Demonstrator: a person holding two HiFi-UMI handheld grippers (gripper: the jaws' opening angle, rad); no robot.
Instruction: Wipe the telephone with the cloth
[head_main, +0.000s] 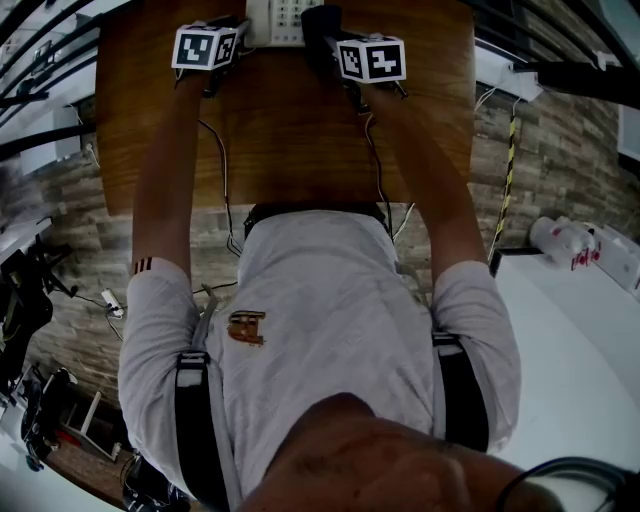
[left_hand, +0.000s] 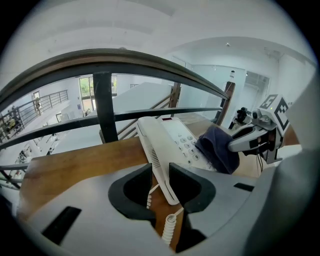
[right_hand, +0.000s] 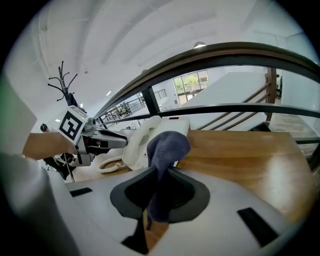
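While the right gripper (right_hand: 159, 190) clamps 1 cloth (right_hand: 169, 144), the left gripper (left_hand: 160, 186) seemingly pinches 1 telephone (left_hand: 169, 136).

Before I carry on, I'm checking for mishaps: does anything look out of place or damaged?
Nothing stands out. The telephone sits flat on the table, its handset cradled; the right claw pinches the cloth over its keypad.

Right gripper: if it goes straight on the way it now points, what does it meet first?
Probably the telephone: the cloth pinched in the right gripper bulges toward it, though depth is unclear.
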